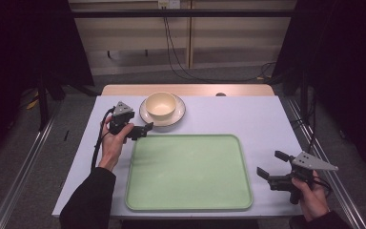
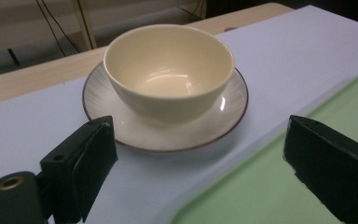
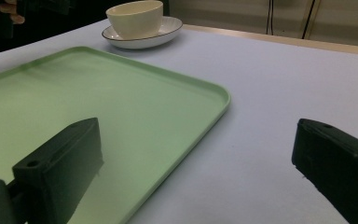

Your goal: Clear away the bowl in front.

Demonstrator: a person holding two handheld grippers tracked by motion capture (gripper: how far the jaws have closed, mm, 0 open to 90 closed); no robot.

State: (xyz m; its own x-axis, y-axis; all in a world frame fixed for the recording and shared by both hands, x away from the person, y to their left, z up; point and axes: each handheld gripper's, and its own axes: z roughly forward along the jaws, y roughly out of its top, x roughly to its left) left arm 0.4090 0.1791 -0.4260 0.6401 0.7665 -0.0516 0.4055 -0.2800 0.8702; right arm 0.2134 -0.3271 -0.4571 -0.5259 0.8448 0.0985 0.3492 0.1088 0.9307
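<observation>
Two wide-open, empty grippers are working: the left gripper point(image 1: 143, 130) is approaching the cream bowl point(image 1: 160, 103) on its saucer point(image 1: 177, 114) near the tabletop's far edge, likely needing alignment on the rim, while the right gripper point(image 1: 269, 164) is waiting beside the green tray point(image 1: 188, 205).

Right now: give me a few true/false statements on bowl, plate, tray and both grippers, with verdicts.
1. The cream bowl stands on the plate. True.
2. The bowl sits inside the green tray. False: bowl and plate stand on the table beyond the tray's far left corner; the tray holds nothing.
3. The left gripper has its jaws shut on the plate's rim. False: the jaws stand wide apart just short of the plate, nothing between them.
4. The right gripper is open and holds nothing. True.
5. The bowl is upright. True.
6. The right gripper hovers over the bowl. False: it is at the tray's near right side, far from the bowl.
</observation>
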